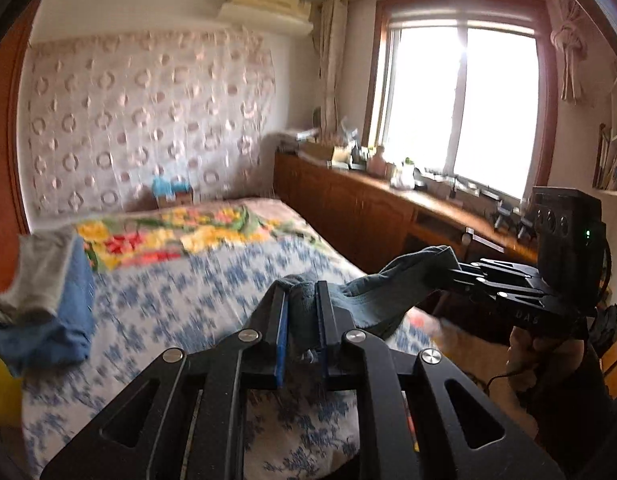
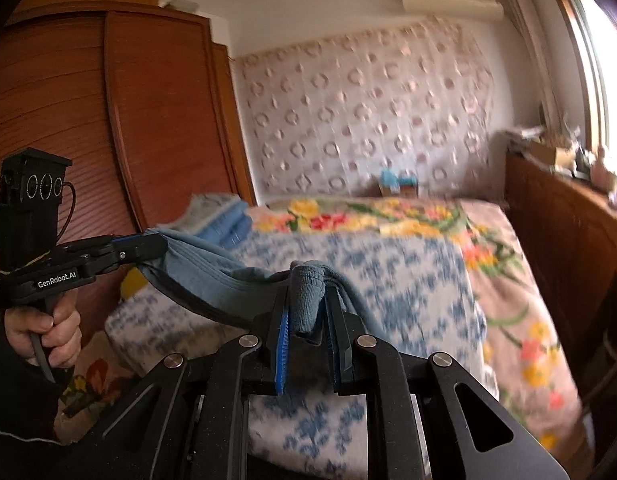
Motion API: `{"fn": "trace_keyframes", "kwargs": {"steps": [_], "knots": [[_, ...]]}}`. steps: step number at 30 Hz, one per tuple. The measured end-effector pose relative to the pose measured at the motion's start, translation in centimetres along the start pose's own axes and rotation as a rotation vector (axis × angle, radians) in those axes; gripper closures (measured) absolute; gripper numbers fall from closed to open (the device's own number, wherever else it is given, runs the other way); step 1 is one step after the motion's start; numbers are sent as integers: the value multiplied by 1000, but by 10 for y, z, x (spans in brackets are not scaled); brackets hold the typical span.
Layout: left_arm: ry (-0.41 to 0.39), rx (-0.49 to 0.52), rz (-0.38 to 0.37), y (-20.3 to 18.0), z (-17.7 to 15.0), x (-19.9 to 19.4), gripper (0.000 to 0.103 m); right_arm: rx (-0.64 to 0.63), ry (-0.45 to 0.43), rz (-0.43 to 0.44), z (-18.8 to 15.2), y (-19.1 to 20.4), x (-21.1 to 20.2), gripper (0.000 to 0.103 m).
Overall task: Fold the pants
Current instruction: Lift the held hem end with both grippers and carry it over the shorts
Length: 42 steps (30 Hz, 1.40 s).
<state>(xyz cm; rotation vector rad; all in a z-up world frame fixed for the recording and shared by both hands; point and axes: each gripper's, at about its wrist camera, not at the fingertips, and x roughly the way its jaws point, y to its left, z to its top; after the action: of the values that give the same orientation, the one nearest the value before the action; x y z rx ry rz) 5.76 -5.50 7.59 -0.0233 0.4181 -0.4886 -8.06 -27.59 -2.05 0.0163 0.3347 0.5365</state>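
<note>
Looking along my left gripper [image 1: 302, 300], I see its two black fingers pressed in on a bunched fold of the grey-blue pants [image 1: 372, 292], the blue pads squeezing cloth between them. From that pinch the fabric runs off to the right, lifted clear of the bed [image 1: 180, 292], and ends in my right gripper [image 1: 454, 270], which comes in from the right edge with its fingers clamped on the far end of the same band of cloth. My right hand [image 1: 536, 350] wraps the handle below it. Over on the left side of the bed sits a stack of folded clothes [image 1: 48, 300], grey on top of blue, blurred. A flowered blanket [image 1: 168, 236] lies across the far part of the bed, and a wooden cabinet [image 1: 348, 204] runs under the bright window [image 1: 460, 104].

Now down my right gripper [image 2: 306, 304]: a ribbed roll of the pants [image 2: 212, 276] is caught tight between its pads, sticking up above the fingertips. The cloth stretches left and slightly up, sagging a little in the middle, to my left gripper [image 2: 156, 246], closed on the other end. My left hand [image 2: 44, 328] grips that handle in front of the brown wardrobe [image 2: 108, 120]. The pants hang in the air between the two tools, above the near corner of the bed [image 2: 388, 272].
</note>
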Motion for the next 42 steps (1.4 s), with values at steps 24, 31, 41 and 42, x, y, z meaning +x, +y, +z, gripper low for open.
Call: {"fn": "trace_keyframes", "kwargs": {"steps": [24,31,41,42], "knots": [[-16,-65,91,93,33,41,90,-76,-5,90,58,-15,72,87],[22,-79,109,130,69,102,90,-69,51,89,110,-44,143,87],[-23,-32,146,147,122,119,90,-68,-23,37,193,-54,192,87],[-12,-33,148,147,118,120,90,-61,-14,40,192,-52,194,87]]}}
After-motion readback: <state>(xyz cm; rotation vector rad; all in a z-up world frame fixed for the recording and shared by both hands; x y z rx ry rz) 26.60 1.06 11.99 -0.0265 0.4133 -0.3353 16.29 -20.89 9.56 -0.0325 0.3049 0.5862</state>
